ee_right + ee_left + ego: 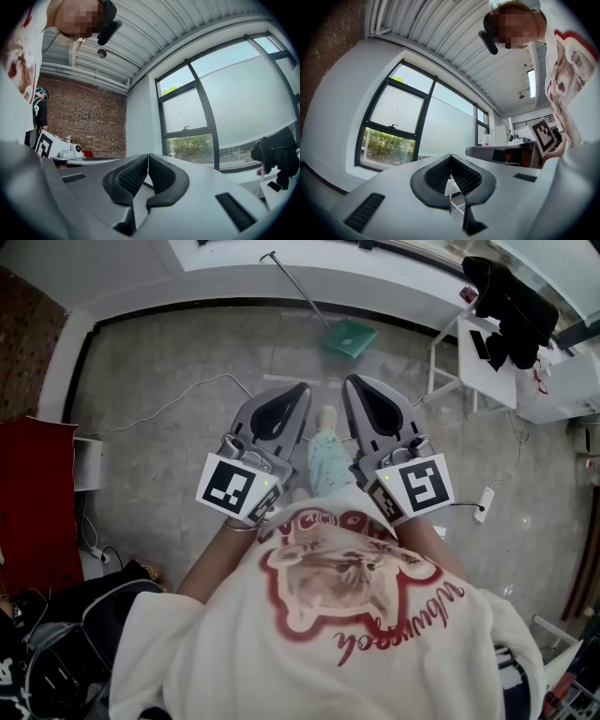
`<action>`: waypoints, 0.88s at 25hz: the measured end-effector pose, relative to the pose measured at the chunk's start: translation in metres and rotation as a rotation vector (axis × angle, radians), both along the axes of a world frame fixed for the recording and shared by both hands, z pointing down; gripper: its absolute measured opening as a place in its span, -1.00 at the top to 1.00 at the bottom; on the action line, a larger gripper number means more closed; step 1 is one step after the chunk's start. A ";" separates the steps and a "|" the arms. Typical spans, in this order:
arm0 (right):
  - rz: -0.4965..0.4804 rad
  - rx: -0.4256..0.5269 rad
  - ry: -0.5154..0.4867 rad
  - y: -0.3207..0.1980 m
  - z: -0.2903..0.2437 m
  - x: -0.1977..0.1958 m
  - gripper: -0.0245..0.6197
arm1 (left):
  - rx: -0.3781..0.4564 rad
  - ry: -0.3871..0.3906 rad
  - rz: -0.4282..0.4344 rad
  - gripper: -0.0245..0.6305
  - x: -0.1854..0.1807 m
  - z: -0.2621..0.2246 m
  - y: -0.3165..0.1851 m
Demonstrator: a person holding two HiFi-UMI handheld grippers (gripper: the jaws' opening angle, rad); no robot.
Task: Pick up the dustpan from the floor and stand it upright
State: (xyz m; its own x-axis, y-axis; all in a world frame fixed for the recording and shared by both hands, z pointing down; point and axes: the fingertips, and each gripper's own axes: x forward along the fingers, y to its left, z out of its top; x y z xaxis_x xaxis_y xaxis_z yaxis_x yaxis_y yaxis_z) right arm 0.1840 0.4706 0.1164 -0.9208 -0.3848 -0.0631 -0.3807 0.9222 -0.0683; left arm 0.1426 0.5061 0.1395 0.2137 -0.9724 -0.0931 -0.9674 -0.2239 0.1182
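Ahead of the left gripper (pixel 300 388) and right gripper (pixel 352 382), bare floor (pixel 187 456) runs open to the dustpan (pixel 350 337), which lies at the foot of a white ledge (pixel 394 277). Its handle (pixel 298 287) slants up-left over that ledge. On the right, a white table (pixel 487 367) draped with a black garment (pixel 511 301) crowds that side. A power strip (pixel 484 504) lies nearer. At left, a thin cable (pixel 159 409) crosses the floor beside a red panel (pixel 37 493).
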 end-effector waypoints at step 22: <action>-0.107 0.025 0.021 -0.211 0.016 -0.174 0.85 | -0.038 0.005 -0.108 0.86 -0.165 0.024 -0.208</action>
